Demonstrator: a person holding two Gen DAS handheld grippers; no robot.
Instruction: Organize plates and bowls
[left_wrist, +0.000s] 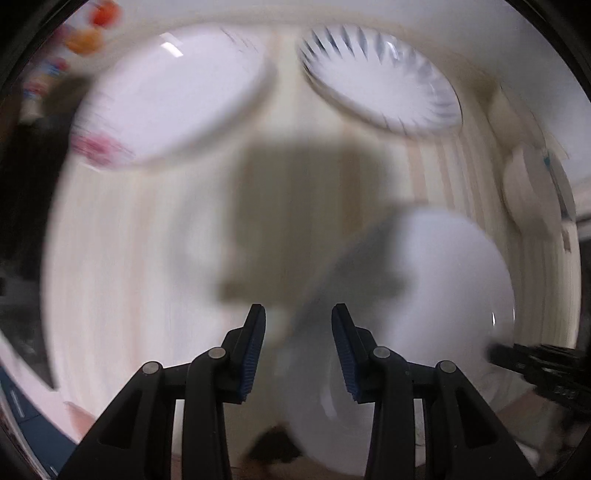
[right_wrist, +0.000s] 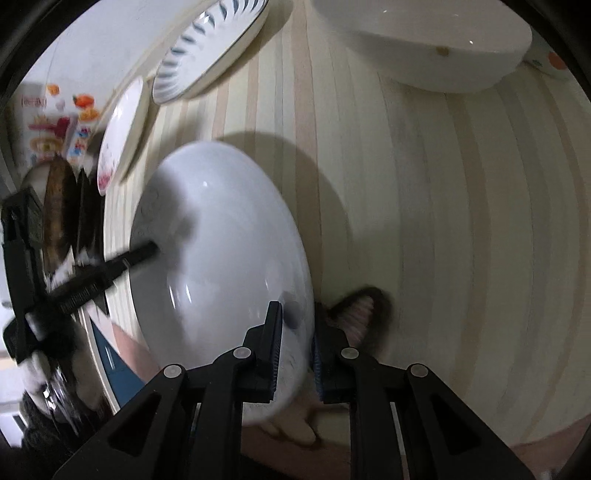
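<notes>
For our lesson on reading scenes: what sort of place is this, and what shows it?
Probably a home dining or kitchen table. A pale striped wooden tabletop holds a white plate with dark rim dashes, a pink-flowered white plate and a plain white bowl.

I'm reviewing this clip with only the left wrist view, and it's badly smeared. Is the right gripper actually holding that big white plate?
Observer: Yes. In the right wrist view the right gripper is shut on the near rim of the white plate, with a finger on each face.
Operator: Is the plate lying flat?
Observer: It looks tilted up off the striped table, and its shadow falls beside it.
Operator: Where is the left gripper relative to it?
Observer: The left gripper reaches the plate's far rim, opposite the right one.
</notes>
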